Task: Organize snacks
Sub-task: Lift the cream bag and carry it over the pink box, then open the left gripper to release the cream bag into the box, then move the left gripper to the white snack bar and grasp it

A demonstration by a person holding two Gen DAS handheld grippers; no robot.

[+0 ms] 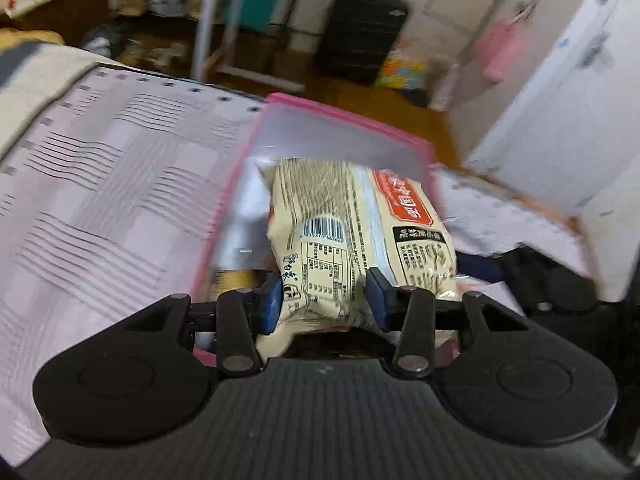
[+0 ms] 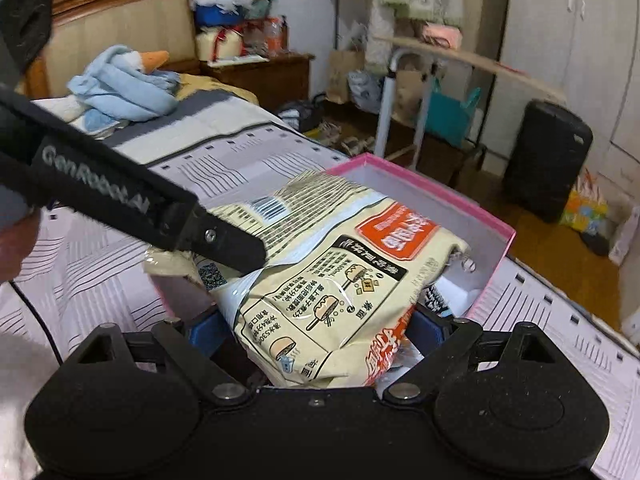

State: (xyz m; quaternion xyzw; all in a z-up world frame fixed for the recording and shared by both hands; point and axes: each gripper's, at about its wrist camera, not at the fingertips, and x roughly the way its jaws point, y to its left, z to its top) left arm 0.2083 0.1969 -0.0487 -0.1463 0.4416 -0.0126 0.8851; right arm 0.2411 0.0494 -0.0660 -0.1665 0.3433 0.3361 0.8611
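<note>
Two grippers on one cream plastic noodle packet [image 2: 340, 280] with orange label, held above open pink-rimmed white cardboard box [image 2: 472, 216] on lilac patterned bedspread [image 1: 100, 184]. Left gripper [image 1: 322, 300]: blue pads pinched narrow on packet's near edge, wrapper creased between them. Right gripper [image 2: 320, 332]: jaws spread wide, packet's broad end lies between blue pads; pad contact unclear, so firm hold cannot be told. Packet's far end overhangs box interior.
</note>
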